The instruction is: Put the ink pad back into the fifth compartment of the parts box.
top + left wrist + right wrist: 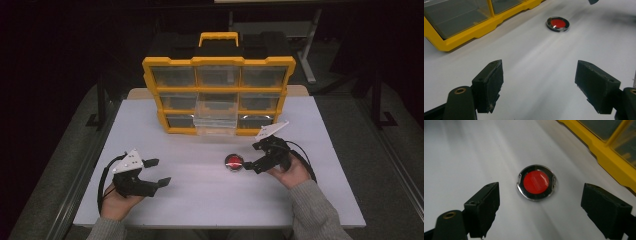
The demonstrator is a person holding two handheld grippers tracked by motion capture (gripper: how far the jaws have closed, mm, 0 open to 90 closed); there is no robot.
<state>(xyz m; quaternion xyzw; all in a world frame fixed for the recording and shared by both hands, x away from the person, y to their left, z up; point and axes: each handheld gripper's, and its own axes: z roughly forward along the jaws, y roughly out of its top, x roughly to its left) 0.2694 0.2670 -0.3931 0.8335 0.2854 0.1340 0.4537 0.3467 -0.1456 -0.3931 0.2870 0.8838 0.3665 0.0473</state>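
Left gripper (159,172): black body, two black block-shaped jaws with worn, scuffed inner faces; brass-coloured rivet at each jaw arm; grey three-cornered plate on top, dotted with small dark holes; black cable looping from rear. Right gripper (251,156): same black build, same blocky jaws with a small hole in each top face, grey three-cornered plate, black cable curving behind. Grey knit sleeves (314,210) on both forearms, ribbed cuffs.
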